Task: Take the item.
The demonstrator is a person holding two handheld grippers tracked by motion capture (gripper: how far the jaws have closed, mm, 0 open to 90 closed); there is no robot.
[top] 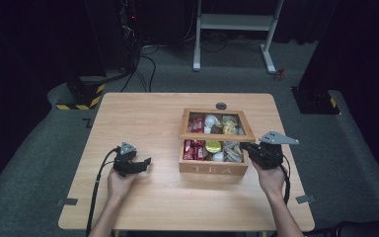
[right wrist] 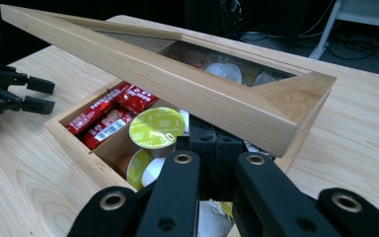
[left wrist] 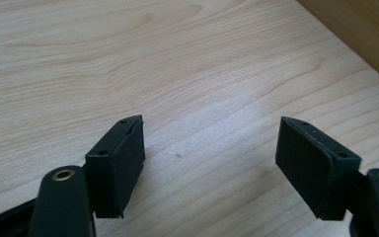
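Closed black jaws of the right gripper [right wrist: 212, 148] sit tucked under the near right corner of the lid [right wrist: 168, 79], propping it tilted above the tea box [top: 213, 168]. That box lies right of the table's [top: 143, 113] middle, long side running left to right. Well apart to the left, the left gripper [top: 137, 165] rests low, its jaws spread with nothing between them, pointing toward the box.

Wooden box [top: 213, 169], front wall: "TEA" in pale capitals, readable in high view.
Red sachets [right wrist: 109, 116] in box compartment at 9 o'clock of yellow capsule lid [right wrist: 157, 128]: white brand lettering, apparently "NESCAFÉ", partly legible; barcode on one sachet.
Yellow capsule lid: faint print, too small to read.
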